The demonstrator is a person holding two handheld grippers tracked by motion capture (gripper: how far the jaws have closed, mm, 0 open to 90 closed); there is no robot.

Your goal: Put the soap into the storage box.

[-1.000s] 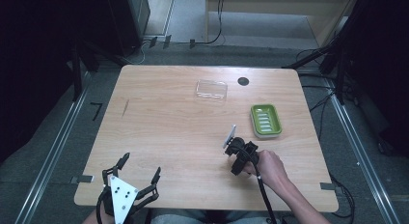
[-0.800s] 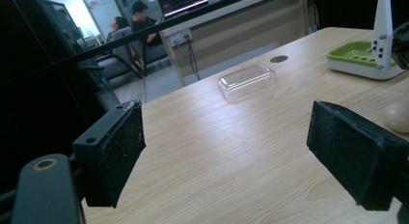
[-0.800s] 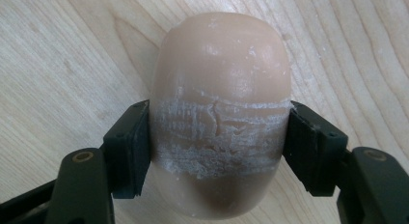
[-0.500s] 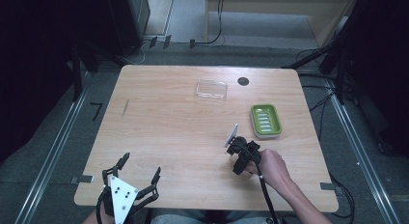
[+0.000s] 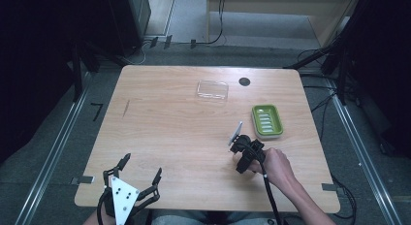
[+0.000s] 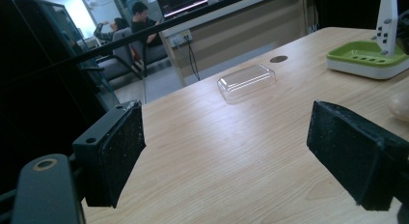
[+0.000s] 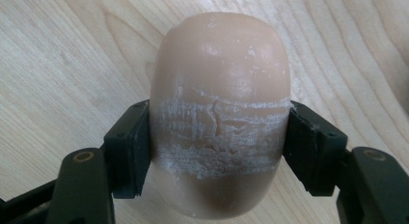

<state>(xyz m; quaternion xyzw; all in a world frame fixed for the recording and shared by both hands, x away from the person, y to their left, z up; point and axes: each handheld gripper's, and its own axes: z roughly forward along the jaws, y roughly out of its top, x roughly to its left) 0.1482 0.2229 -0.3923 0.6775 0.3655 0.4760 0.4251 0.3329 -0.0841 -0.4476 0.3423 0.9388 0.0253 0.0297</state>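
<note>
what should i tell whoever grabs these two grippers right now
Right gripper: shut on the beige oval soap bar, low over the wooden table, just left of the green ridged soap dish.
Left gripper: open, holding nothing, at the table's near left edge.
Clear plastic lid: lying at the far side, apart from the dish.
Dish holds nothing yet. Likely left: soap into the dish, perhaps lid after.

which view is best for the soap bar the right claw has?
Right gripper view: the soap bar sits close up, clamped on both sides by the right claw, with white scuffing across its middle. The high view has the claw and hand covering it. The left gripper view catches a pale sliver at the right edge, likely the bar.
</note>
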